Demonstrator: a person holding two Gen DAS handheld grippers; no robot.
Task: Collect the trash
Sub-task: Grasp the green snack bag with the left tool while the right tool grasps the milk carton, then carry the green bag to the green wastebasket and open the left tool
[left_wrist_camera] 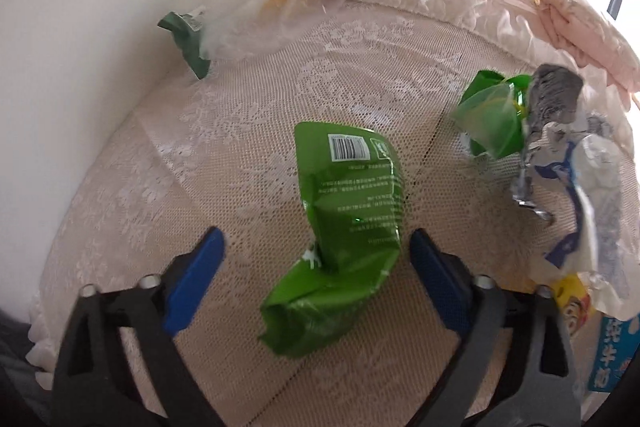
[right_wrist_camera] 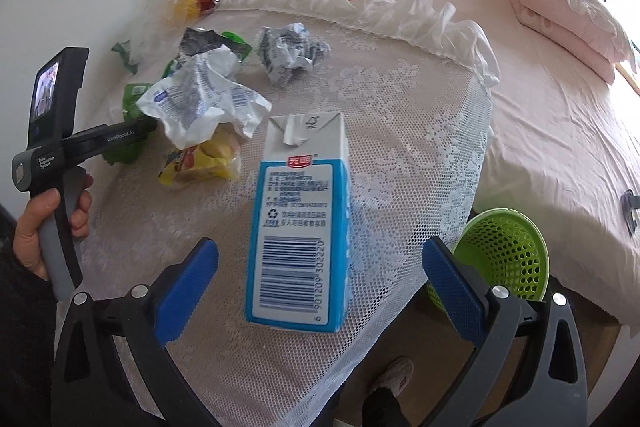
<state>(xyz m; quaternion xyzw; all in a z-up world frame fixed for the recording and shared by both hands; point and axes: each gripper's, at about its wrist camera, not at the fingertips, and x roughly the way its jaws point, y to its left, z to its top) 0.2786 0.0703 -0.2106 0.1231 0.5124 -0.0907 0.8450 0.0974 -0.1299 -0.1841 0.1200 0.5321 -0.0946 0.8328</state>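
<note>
While the right gripper point(right_wrist_camera: 320, 279) hung open around the milk carton point(right_wrist_camera: 298, 223), the left gripper point(left_wrist_camera: 316, 259), open astride the green wrapper point(left_wrist_camera: 344, 227), needed to sink and pinch its crumpled middle on the counter point(left_wrist_camera: 240, 131).

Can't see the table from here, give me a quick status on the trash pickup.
Left gripper open, straddling green wrapper. Right gripper open around milk carton. Green basket beside table. Nothing blocking.

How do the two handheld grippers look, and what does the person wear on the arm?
Both the left gripper and the right gripper have black angular frames, silver bolts and blue textured finger pads. The left unit has a grey handle, white lettering and a small screen. The sleeve is dark.
</note>
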